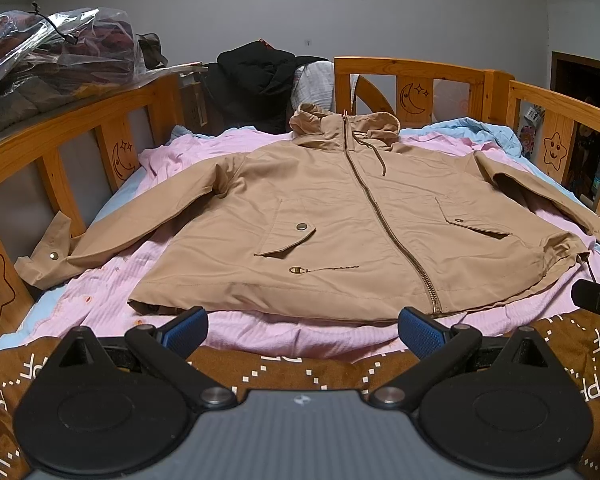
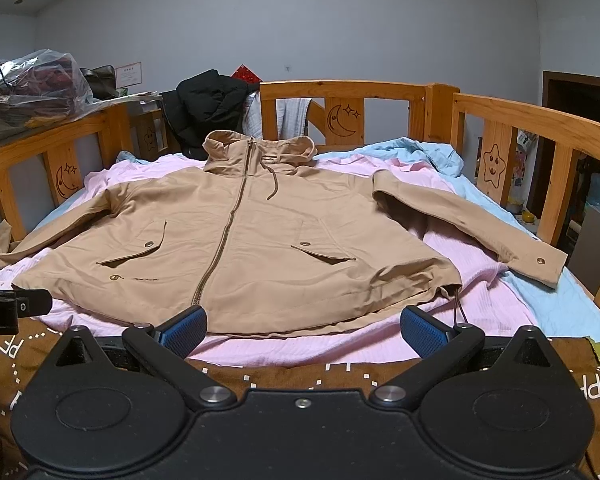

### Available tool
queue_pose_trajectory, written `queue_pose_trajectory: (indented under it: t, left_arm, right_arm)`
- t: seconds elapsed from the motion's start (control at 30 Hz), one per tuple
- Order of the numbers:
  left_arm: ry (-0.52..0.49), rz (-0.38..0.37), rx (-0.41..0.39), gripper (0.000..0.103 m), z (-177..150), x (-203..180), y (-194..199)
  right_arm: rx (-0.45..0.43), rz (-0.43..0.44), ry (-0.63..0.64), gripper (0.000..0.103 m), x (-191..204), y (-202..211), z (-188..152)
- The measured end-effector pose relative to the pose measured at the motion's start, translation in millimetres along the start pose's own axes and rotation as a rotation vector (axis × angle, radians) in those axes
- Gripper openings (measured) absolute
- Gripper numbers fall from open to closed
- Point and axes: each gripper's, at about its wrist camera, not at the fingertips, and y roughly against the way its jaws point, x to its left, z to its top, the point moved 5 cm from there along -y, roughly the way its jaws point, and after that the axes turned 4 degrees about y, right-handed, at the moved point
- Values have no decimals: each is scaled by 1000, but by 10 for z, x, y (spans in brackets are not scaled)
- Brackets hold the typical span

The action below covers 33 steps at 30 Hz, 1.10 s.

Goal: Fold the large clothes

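A tan hooded zip jacket [image 1: 332,216] lies flat and face up on a pink sheet, zipped, with both sleeves spread out to the sides. It also shows in the right wrist view [image 2: 244,240]. My left gripper [image 1: 303,330] is open and empty, just short of the jacket's hem near the zipper end. My right gripper [image 2: 303,330] is open and empty, just short of the hem right of the zipper. The right gripper's body shows at the right edge of the left wrist view [image 1: 598,304]; the left gripper's body shows at the left edge of the right wrist view [image 2: 4,306].
The bed has a wooden rail [image 1: 412,80] on three sides. A black garment [image 1: 256,80] hangs over the far rail. Bagged clothes [image 1: 48,60] sit on a shelf at the left. A brown patterned blanket [image 1: 284,368] lies under the grippers. A blue sheet [image 2: 540,296] lies on the right.
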Motion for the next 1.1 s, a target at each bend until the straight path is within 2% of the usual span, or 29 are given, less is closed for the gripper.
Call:
queue_pose_trajectory:
  t: [0.77, 0.97, 1.1]
  left_arm:
    - [14, 3, 23, 103, -36, 8, -46]
    - [40, 6, 58, 103, -51, 37, -95]
    - [86, 10, 106, 103, -45, 115, -187]
  right_arm:
    - [18, -5, -9, 103, -8, -22, -28]
    - [70, -24, -12, 103, -11, -84, -59]
    - [129, -78, 26, 103, -1, -164, -95]
